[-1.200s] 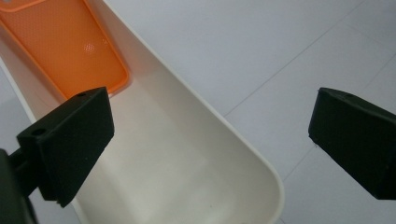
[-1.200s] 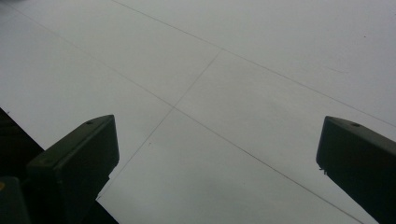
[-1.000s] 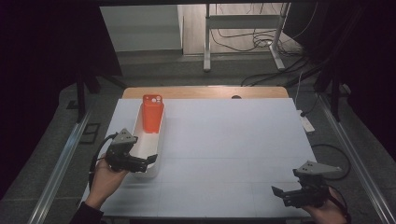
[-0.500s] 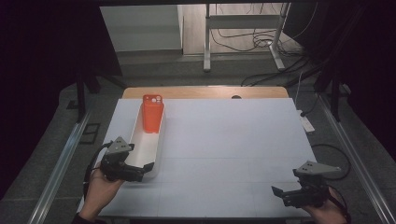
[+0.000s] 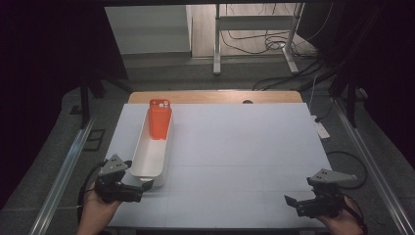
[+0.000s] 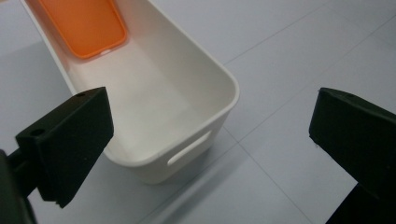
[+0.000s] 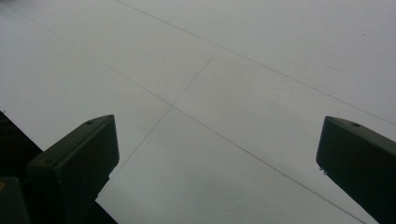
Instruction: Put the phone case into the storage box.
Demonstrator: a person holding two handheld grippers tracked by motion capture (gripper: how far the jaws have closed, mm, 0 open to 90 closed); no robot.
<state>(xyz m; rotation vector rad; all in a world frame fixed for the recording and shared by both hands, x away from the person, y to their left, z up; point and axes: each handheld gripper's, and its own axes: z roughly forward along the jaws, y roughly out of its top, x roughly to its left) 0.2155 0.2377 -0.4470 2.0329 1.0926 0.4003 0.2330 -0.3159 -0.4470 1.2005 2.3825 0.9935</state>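
gaping wide, left gripper near white bin, right gripper likewise, apparently idle

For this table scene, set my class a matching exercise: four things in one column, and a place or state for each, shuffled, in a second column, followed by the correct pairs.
Things:
1. orange phone case
2. white bin
3. left claw
4. right claw

Places or states:
A. open, over bare table surface at the near right corner
B. open, at the near end of the bin
C. leaning at the far end inside the bin
D. long and narrow, lying on the left part of the table

Pairs: 1-C, 2-D, 3-B, 4-A
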